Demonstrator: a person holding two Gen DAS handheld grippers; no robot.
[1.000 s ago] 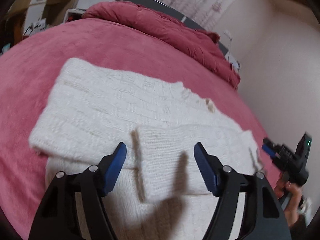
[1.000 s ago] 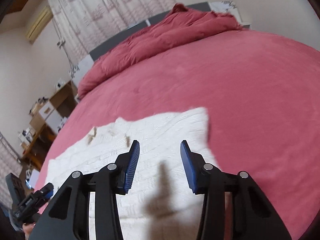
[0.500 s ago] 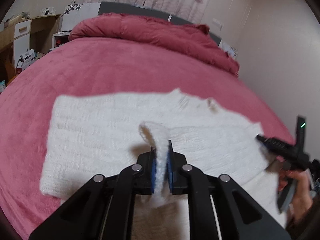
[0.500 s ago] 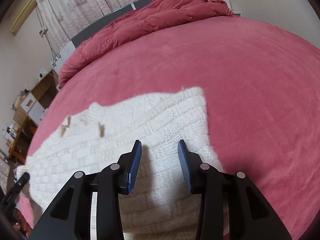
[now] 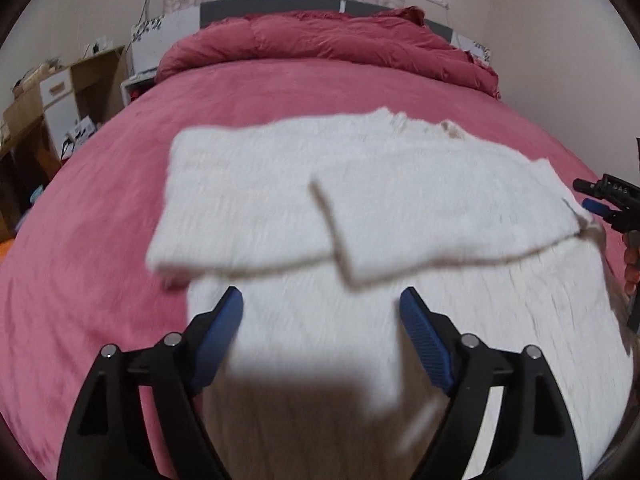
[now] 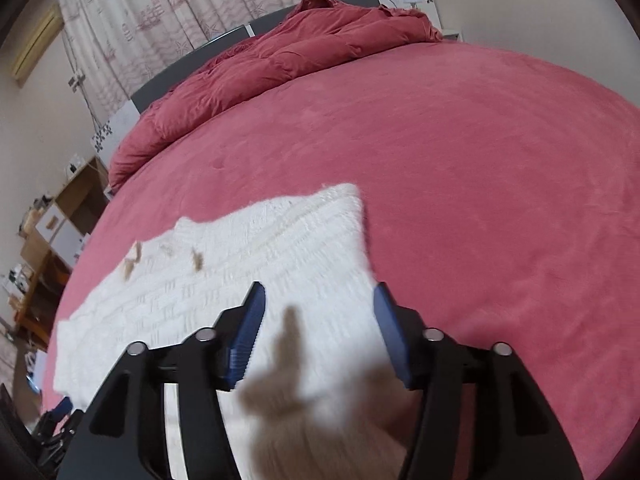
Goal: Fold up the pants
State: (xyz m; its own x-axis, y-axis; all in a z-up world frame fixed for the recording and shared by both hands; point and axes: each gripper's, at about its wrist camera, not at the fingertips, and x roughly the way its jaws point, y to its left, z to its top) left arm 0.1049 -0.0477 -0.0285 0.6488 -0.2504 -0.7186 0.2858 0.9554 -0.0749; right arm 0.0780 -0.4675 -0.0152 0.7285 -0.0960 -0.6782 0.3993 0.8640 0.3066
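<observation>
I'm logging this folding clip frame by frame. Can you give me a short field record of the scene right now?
surface: bed with pink cover
garment: white knit pants, lying flat, partly folded, one layer over another
left tool: jaws opening, nothing between them, above the garment
right tool: jaws opening, nothing gripped, above the garment's right edge
bedding: red duvet bunched at the headboard
side furniture: wooden shelves left of the bed

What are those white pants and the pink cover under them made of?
The white knitted pants look like thick, soft yarn, wool or acrylic: a raised woven-looking stitch pattern shows, with a fuzzy matte surface. The pink bed cover looks like plush fleece or velvet: a short, even nap, matte, with no visible weave.
</observation>
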